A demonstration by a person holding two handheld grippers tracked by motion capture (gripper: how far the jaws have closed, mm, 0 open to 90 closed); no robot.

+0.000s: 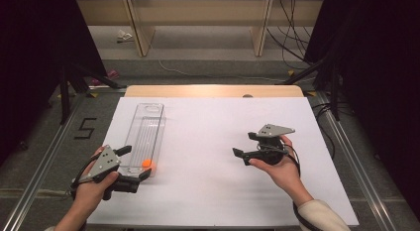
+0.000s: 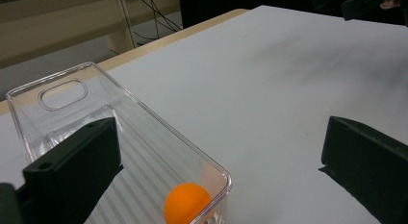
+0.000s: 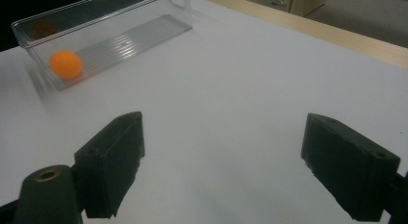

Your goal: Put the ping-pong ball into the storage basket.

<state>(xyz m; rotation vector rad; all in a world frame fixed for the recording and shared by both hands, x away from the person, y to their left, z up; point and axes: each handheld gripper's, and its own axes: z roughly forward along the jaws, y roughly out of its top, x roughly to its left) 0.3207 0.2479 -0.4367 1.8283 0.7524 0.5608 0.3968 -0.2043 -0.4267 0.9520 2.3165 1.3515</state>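
A white surface (image 1: 213, 156) fills the middle, its pale wood edge at the far side, grey floor (image 1: 39, 142) around it with a "5" (image 1: 85, 128) marked at the left, wooden shelving (image 1: 198, 23) and loose cables (image 1: 289, 32) beyond. The clear tray (image 1: 146, 132) lies lengthwise at the left, the orange ball (image 1: 146, 163) inside at its near end. Left tool (image 1: 132, 163) sits at that near end, jaws wide apart either side of the corner; right tool (image 1: 243, 146) hovers at centre-right, jaws apart, gripping nothing.
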